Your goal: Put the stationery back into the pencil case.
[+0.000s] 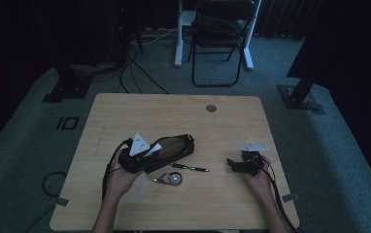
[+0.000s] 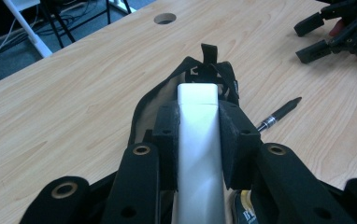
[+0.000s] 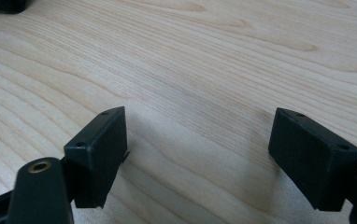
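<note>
The left gripper is sitting nearest the lens in its own view, its jaws clamping a white bar from both sides. The bar is running straight out between the pads and its far end is lying over the open mouth of a black pouch, which is resting on the bench. Whether the bar's tip is touching the pouch lining cannot be told. A strap loop is standing up at the pouch's far end.

From the high view, the left gripper is lying at the pouch's near-left end, with the left hand holding it from below. A pen is lying on the bench just beside the pouch, toward the person, and a round tape measure is lying near it, closer to the person still. The pen is also showing to the right of the left gripper's jaws.

The right gripper is resting well apart from the pouch, on the right side of the bench, held by the right hand. In its own view its jaws are standing wide apart with bare wood between them, gripping nothing. The same gripper is showing at the far right of the left gripper view.
</note>
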Action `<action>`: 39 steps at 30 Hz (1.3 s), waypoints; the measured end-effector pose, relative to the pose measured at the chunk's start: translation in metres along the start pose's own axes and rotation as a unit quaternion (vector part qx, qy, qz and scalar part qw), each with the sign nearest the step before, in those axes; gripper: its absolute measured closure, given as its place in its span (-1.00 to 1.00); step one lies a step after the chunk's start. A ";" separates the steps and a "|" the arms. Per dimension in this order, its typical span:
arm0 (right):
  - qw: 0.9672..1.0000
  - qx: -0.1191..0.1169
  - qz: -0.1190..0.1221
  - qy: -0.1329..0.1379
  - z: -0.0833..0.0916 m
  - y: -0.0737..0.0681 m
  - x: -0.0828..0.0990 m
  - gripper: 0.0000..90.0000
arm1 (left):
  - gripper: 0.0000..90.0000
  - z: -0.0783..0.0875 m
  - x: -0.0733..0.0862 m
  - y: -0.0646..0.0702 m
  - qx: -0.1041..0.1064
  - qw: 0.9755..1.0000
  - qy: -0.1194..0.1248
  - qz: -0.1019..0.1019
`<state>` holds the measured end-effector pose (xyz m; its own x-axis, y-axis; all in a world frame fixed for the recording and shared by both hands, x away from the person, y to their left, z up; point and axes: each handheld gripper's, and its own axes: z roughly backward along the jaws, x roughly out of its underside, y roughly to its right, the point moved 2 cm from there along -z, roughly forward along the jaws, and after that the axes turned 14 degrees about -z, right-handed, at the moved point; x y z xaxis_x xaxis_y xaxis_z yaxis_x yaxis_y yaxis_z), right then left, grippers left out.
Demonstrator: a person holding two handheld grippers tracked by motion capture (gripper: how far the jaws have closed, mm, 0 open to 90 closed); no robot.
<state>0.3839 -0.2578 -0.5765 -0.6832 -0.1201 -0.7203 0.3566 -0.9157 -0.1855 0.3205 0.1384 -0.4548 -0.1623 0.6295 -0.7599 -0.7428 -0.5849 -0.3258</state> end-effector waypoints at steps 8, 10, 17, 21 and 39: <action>1.000 0.000 0.000 0.000 0.000 0.000 0.000 -0.57 | 0.58 -0.005 -0.003 -0.002 -0.002 1.000 0.003 0.003; 1.000 0.000 0.000 0.000 0.000 0.000 0.000 -0.57 | 0.58 -0.007 -0.004 -0.002 -0.004 1.000 0.005 0.002; 1.000 0.000 0.000 0.000 0.000 0.000 0.000 -0.57 | 0.58 -0.010 -0.007 -0.003 -0.004 1.000 0.008 0.005; 1.000 0.000 0.000 0.000 0.000 0.000 0.000 -0.57 | 0.58 -0.013 -0.009 -0.004 -0.006 1.000 0.007 0.002; 1.000 0.000 0.000 0.000 0.000 0.000 0.000 -0.57 | 0.58 -0.023 -0.014 -0.009 -0.004 1.000 0.010 0.008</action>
<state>0.3840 -0.2578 -0.5765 -0.6830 -0.1201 -0.7205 0.3566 -0.9157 -0.1854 0.3443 0.1229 -0.4546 -0.1620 0.6097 -0.7759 -0.7351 -0.5991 -0.3172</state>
